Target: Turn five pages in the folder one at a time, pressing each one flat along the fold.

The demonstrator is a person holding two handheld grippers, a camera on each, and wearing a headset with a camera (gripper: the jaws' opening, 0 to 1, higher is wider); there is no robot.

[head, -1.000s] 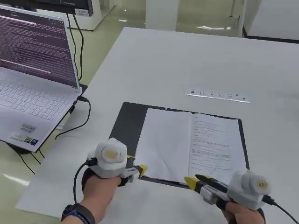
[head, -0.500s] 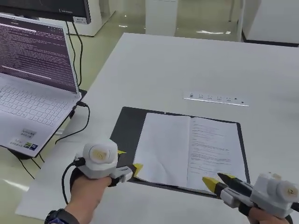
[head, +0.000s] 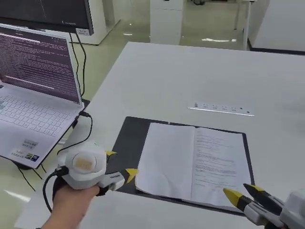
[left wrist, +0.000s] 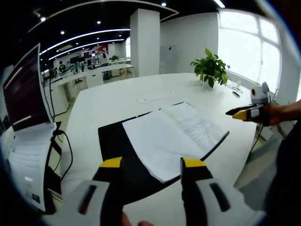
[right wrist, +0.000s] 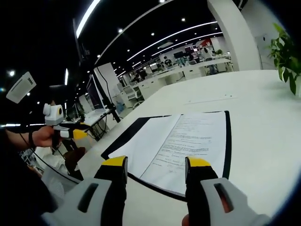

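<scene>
A black folder (head: 125,143) lies open on the white table, with a blank left page (head: 167,157) and a printed right page (head: 219,162). It also lies ahead in the left gripper view, folder (left wrist: 113,141), and in the right gripper view, folder (right wrist: 188,141). My left gripper (head: 120,164) hovers open at the folder's near left corner, nothing between its yellow tips (left wrist: 148,164). My right gripper (head: 244,192) stands open just off the folder's near right corner, holding nothing (right wrist: 155,162).
An open laptop (head: 33,95) with cables stands at the left table edge. A white socket strip (head: 221,109) lies beyond the folder. A potted plant (left wrist: 211,70) stands at the far corner. The table's far half is bare.
Both grippers have drawn back from the folder's near edge, the left one leftward and the right one to the lower right. The pages lie as before.
</scene>
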